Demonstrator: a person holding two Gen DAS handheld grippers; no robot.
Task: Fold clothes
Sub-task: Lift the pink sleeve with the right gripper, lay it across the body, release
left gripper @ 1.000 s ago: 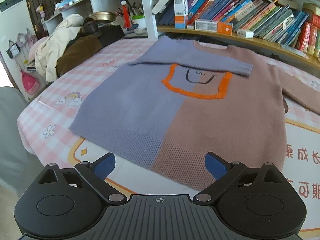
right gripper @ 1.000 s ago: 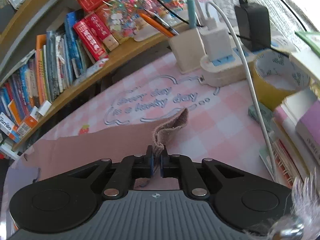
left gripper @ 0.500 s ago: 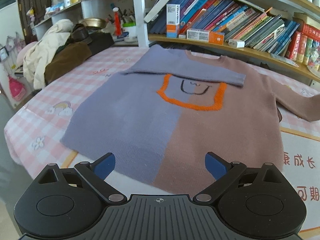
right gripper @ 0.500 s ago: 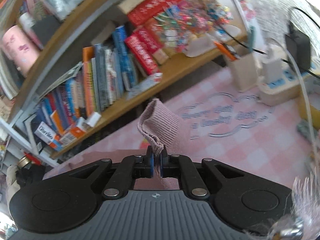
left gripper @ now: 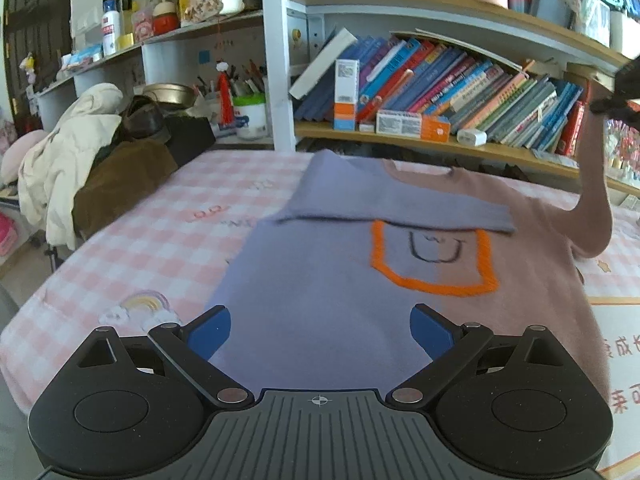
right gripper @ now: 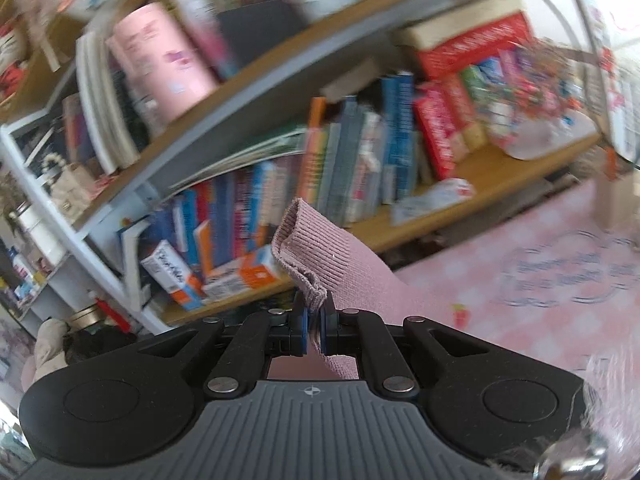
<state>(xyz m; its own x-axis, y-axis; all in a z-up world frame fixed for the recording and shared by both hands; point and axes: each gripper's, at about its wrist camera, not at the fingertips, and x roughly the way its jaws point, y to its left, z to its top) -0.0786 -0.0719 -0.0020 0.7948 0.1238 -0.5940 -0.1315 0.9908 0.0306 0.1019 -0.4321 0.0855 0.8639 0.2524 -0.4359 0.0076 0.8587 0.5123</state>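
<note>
A sweater [left gripper: 320, 288], half purple and half dusty pink with an orange pocket outline, lies flat on the pink checked tablecloth [left gripper: 168, 240]. Its purple sleeve [left gripper: 392, 204] is folded across the chest. In the left wrist view the pink sleeve [left gripper: 596, 200] rises steeply at the right toward a dark gripper at the frame edge. My left gripper [left gripper: 320, 332] hovers open over the purple hem, nothing between its fingers. In the right wrist view my right gripper [right gripper: 314, 320] is shut on the ribbed pink cuff [right gripper: 316, 248], lifted in front of the bookshelf.
A shelf of books [left gripper: 460, 88] runs along the far table edge. A heap of cream and brown clothes [left gripper: 80, 164] sits at the far left. A printed mat [left gripper: 624, 344] lies at the right. A pink canister [right gripper: 160, 52] stands on an upper shelf.
My right gripper has risen with the pink cuff, from near the tablecloth up to shelf height, swinging left. My left gripper has moved forward over the sweater's hem and stayed open.
</note>
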